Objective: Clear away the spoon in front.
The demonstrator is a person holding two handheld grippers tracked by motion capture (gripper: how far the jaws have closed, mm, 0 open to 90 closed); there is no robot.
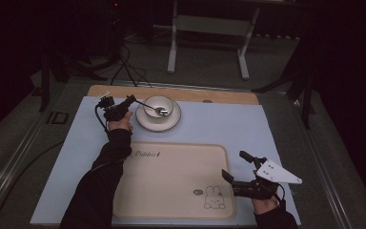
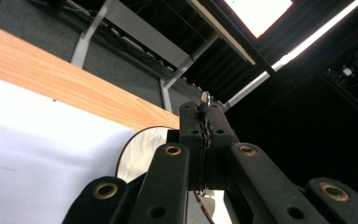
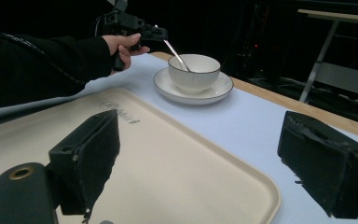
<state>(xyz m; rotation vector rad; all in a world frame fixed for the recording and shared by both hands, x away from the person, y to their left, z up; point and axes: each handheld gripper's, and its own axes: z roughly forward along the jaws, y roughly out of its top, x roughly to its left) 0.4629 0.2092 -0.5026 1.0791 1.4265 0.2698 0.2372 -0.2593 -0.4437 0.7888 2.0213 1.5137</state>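
Note:
A white bowl [image 1: 167, 105] stands on a white saucer [image 1: 157, 126] at the far left of the pale mat. A metal spoon [image 1: 161, 111] rests with its head inside the bowl. My left gripper [image 1: 126, 105] is shut on the spoon's handle; in the left gripper view the handle tip [image 2: 205, 100] sticks up between the closed jaws of that gripper [image 2: 204, 128], with the saucer [image 2: 142, 149] just beyond. My right gripper [image 1: 234, 165] hovers open over the right edge of a cream tray [image 1: 171, 181], nothing between its pads [image 3: 93, 154]. The right gripper view also shows the bowl [image 3: 193, 70], the spoon [image 3: 177, 53] and the left gripper [image 3: 144, 30].
The cream tray [image 3: 177, 154] has a rabbit drawing at its near right corner and lies on a pale blue mat [image 1: 219, 124]. A wooden table edge [image 1: 171, 91] runs behind the bowl. Beyond it are a dark floor, cables and a white table frame [image 1: 207, 28].

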